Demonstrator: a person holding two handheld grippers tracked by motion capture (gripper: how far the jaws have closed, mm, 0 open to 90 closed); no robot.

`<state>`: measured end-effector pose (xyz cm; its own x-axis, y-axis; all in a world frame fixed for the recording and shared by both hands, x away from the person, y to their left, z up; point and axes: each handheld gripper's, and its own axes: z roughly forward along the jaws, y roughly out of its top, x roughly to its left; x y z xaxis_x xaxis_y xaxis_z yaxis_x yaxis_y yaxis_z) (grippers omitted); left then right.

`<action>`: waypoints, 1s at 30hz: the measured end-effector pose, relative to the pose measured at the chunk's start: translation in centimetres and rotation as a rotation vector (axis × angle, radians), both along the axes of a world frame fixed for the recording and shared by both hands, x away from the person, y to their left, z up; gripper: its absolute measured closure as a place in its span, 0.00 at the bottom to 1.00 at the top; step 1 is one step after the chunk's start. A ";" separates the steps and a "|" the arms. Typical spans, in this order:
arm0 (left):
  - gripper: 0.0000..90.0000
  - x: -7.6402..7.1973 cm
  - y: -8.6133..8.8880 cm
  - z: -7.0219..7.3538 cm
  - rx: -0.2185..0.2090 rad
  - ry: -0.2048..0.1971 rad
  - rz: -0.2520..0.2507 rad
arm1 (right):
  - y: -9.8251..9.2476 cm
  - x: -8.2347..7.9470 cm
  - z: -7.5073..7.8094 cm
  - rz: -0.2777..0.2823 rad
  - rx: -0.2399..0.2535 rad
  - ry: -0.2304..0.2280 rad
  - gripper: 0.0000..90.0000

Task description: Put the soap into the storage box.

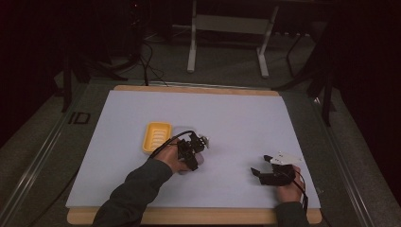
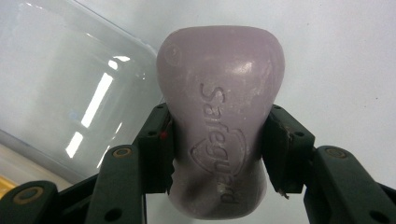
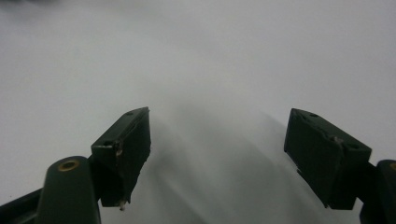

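yellow soap dish (image 1: 156, 136) w/ nothing inside, soap bar (image 2: 219, 126) in left gripper (image 2: 217, 149)

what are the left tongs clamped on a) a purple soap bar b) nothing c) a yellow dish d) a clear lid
a: in the left gripper view the left tongs press both pads against the sides of the purple soap bar stamped Safeguard.
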<state>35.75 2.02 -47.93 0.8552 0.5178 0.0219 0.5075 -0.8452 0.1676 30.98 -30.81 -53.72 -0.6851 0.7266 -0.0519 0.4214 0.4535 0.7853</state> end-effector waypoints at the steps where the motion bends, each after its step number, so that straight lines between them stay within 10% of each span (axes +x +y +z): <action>1: 0.56 0.0 0.0 0.0 -0.001 0.001 0.001 | 0.0 0.0 0.0 0.001 0.000 -0.001 0.25; 30: 0.56 0.8 1.7 1.7 -0.017 0.006 0.025 | 0.0 0.0 0.0 0.001 0.002 -0.001 0.25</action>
